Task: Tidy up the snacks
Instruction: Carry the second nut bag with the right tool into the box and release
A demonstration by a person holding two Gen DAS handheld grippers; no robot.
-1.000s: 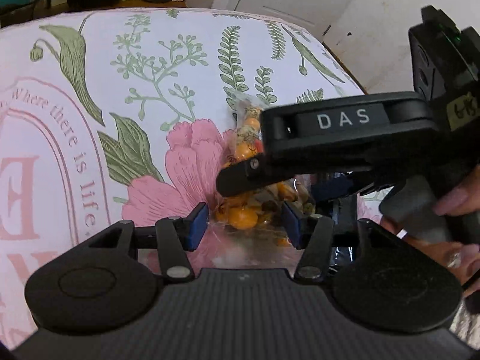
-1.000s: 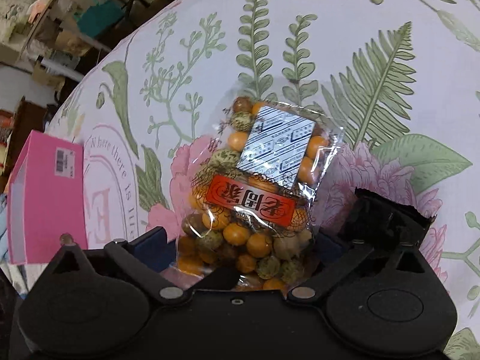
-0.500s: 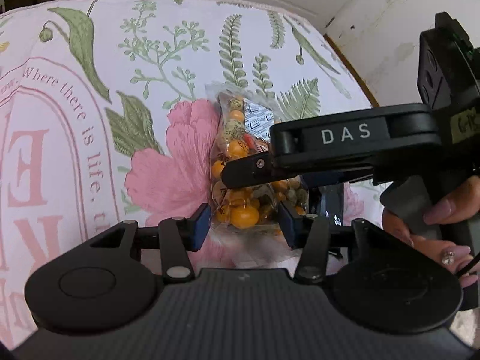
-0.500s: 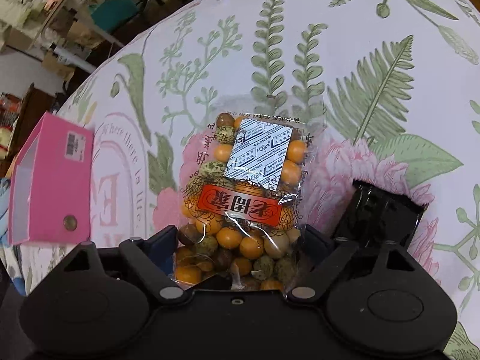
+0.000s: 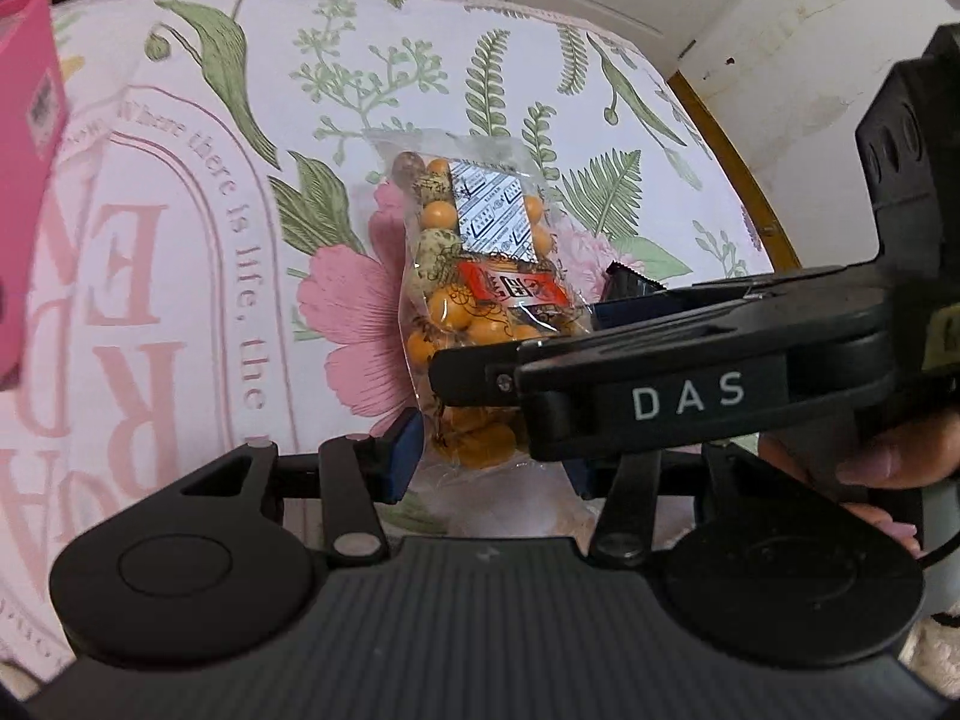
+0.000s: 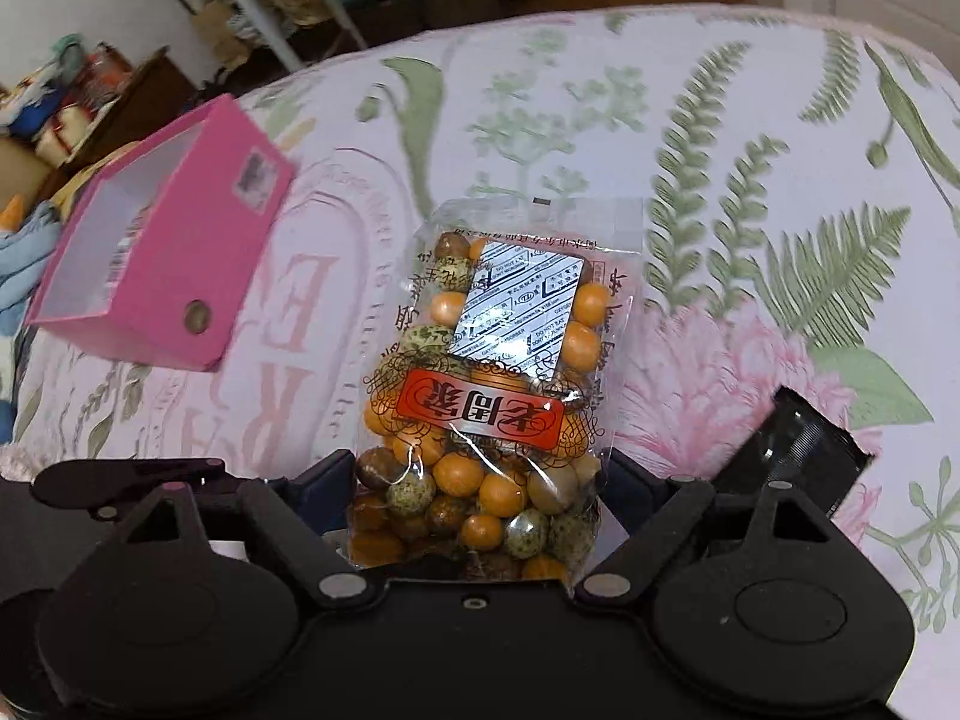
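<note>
Clear bag of coated peanuts [image 6: 480,402] was lifted off the floral desk [image 6: 750,138], lower end gripped from both sides. Right gripper [image 6: 474,498] jaws, having just narrowed, pinched its bottom corners; left gripper [image 5: 489,459] jaws, also just closing, pinched its tail. Black packet [image 6: 792,450] lay beside it; open pink box [image 6: 162,252] well left.

Soft, even indoor light fills both views, with no hard shadows on the tablecloth [image 5: 198,252]. Small glare spots sit on the clear snack bag [image 6: 492,384]. Fisheye bending curves the table edge and darkens the corners. The right view shows motion blur on the ferns and the pink box [image 6: 156,240]; the left view is sharper.
</note>
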